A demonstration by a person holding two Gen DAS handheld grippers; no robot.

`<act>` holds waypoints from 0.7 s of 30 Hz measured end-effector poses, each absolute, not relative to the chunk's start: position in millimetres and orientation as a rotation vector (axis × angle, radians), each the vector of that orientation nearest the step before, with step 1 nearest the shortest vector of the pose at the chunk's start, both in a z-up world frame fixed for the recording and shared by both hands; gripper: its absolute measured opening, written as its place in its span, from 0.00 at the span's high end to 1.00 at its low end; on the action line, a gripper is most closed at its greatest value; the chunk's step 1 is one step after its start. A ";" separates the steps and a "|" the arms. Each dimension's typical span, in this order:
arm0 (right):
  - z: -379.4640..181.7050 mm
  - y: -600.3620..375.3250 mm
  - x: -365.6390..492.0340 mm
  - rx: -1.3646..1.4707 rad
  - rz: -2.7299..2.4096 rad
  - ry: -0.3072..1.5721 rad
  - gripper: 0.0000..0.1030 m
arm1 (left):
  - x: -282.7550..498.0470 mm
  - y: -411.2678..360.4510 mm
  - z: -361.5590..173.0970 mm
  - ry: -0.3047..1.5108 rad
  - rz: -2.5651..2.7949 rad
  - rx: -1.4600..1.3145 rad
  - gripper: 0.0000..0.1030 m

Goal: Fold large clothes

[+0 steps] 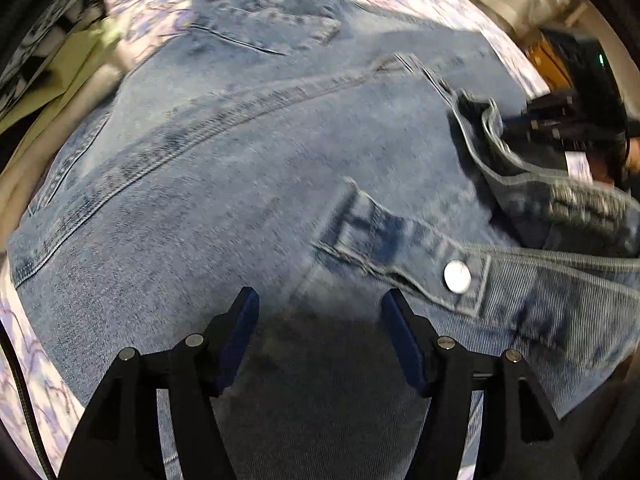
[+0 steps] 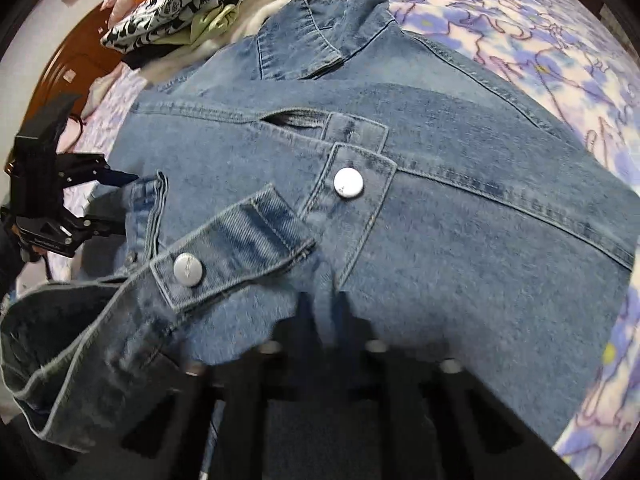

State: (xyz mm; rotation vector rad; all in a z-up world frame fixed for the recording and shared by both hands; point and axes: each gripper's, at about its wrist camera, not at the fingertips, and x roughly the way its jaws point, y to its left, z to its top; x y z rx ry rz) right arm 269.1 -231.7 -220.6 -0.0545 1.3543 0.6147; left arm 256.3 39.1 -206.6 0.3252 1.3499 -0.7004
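Note:
A blue denim jacket (image 1: 240, 180) lies spread on a floral bedspread, its collar (image 2: 320, 36) at the far end. In the left wrist view my left gripper (image 1: 320, 300) hovers just above the cloth, open, with nothing pinched between its blue pads (image 1: 242, 320). A silver snap button (image 1: 457, 276) sits just right of it. In the right wrist view my right gripper (image 2: 324, 306) is shut on a raised fold of the denim jacket (image 2: 460, 260), below a buttoned cuff (image 2: 240, 248). The left gripper (image 2: 120, 198) also shows at the jacket's left edge.
The purple floral bedspread (image 2: 520, 40) surrounds the jacket. A pile of other clothes, one black and white patterned (image 2: 180, 12), sits at the far left beside a wooden headboard (image 2: 76, 64). A loose sleeve end (image 2: 60, 340) hangs off the near left side.

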 end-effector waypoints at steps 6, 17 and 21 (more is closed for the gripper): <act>-219.1 -221.9 256.8 -0.128 0.560 1.326 0.96 | 246.5 22.8 -213.9 1.381 -0.674 0.409 0.51; -168.2 -233.5 217.1 -0.123 0.411 1.159 0.97 | 210.4 26.0 -169.2 1.268 -0.359 0.400 0.94; -132.6 -271.4 202.4 -0.001 0.349 1.085 0.97 | 193.2 61.8 -121.8 1.151 -0.253 0.269 0.94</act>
